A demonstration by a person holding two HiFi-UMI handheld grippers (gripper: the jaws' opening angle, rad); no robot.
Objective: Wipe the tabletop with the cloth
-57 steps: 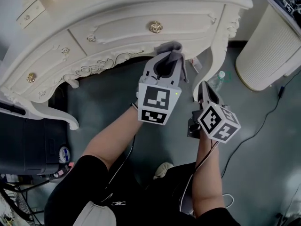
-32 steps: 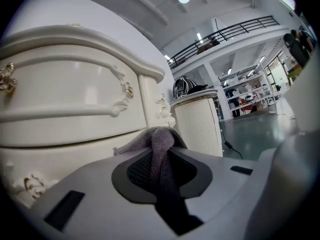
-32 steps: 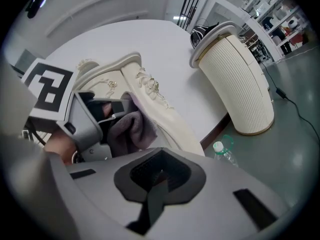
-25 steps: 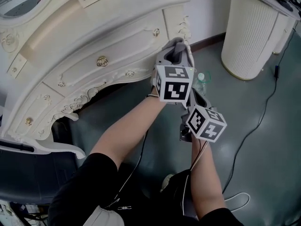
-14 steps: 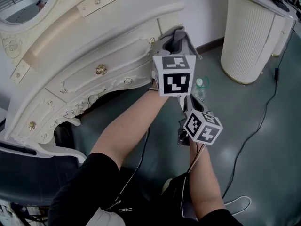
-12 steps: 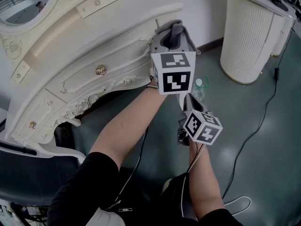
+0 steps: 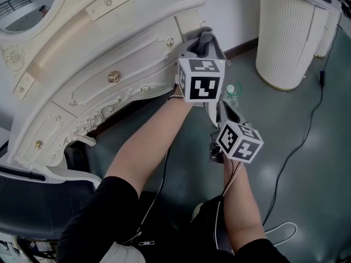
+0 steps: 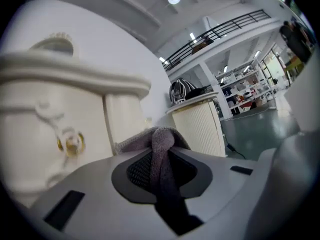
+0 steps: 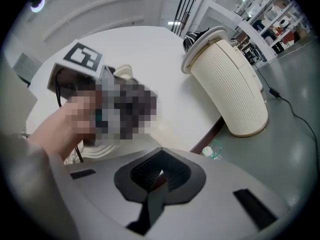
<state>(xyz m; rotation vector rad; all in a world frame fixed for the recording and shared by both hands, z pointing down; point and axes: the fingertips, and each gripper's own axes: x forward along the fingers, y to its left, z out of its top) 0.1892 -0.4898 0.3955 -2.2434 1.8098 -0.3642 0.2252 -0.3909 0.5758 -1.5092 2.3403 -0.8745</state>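
Note:
A grey cloth point(image 7: 205, 36) is pinched in my left gripper point(image 7: 203, 41), which is raised beside the right end of the cream dressing table point(image 7: 98, 53), just below the tabletop's rim. In the left gripper view the cloth point(image 8: 161, 140) bulges up between the shut jaws, with the table's drawer front and a gold knob point(image 8: 70, 144) close on the left. Whether the cloth touches the wood I cannot tell. My right gripper point(image 7: 221, 111) hangs lower and nearer to me over the floor, shut point(image 9: 157, 177) with nothing in it.
A white ribbed bin point(image 7: 288, 34) stands on the grey floor to the right. A plastic bottle point(image 7: 231, 92) lies by the table's leg. A cable point(image 7: 304, 141) runs across the floor. A black chair point(image 7: 27, 196) sits at the lower left.
My left gripper has carried the cloth from under the centre drawer front rightwards and up to the table's right end. The right gripper has followed below it, still shut.

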